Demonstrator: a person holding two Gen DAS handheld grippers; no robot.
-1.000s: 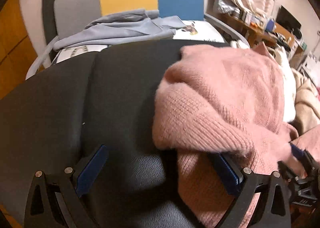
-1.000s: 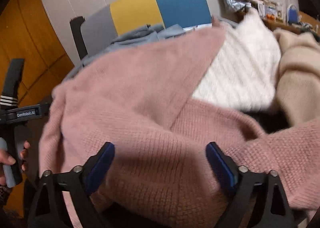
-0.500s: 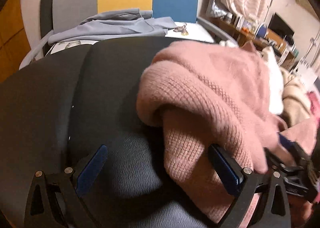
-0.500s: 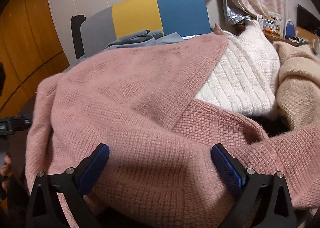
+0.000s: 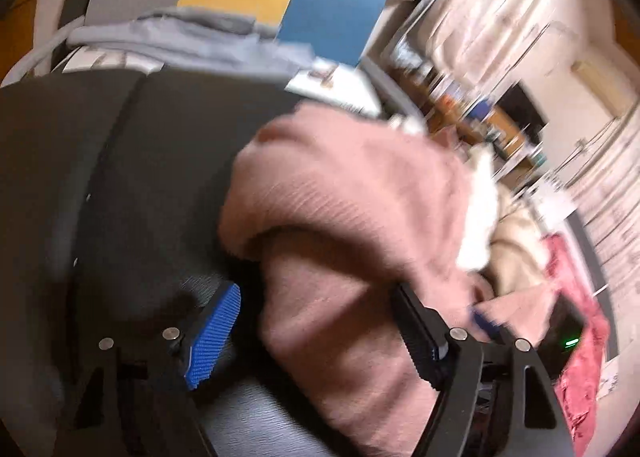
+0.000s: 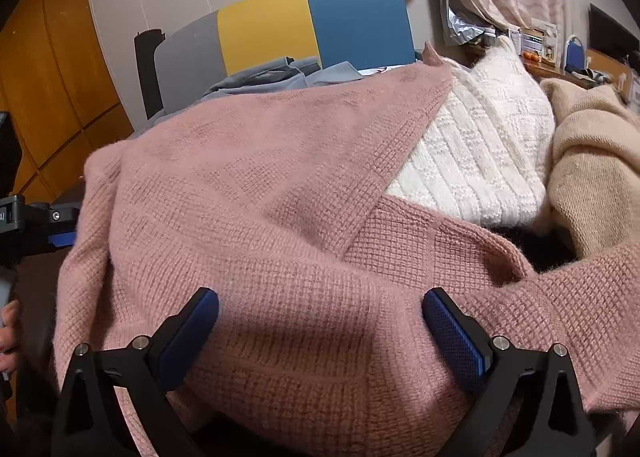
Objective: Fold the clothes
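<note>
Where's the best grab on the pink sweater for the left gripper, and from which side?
Probably the rolled fold edge of the pink sweater hanging over the black chair seat, approached from the bare seat side. That edge is thick, raised and free, so the fingers can straddle it. The left gripper is closing with sweater between its fingers.

Left view motion-blurred, shelf clutter (image 5: 480,125) unreadable; pink sweater (image 6: 280,217) cut off below; hand (image 6: 8,333) clipped at edge.
</note>
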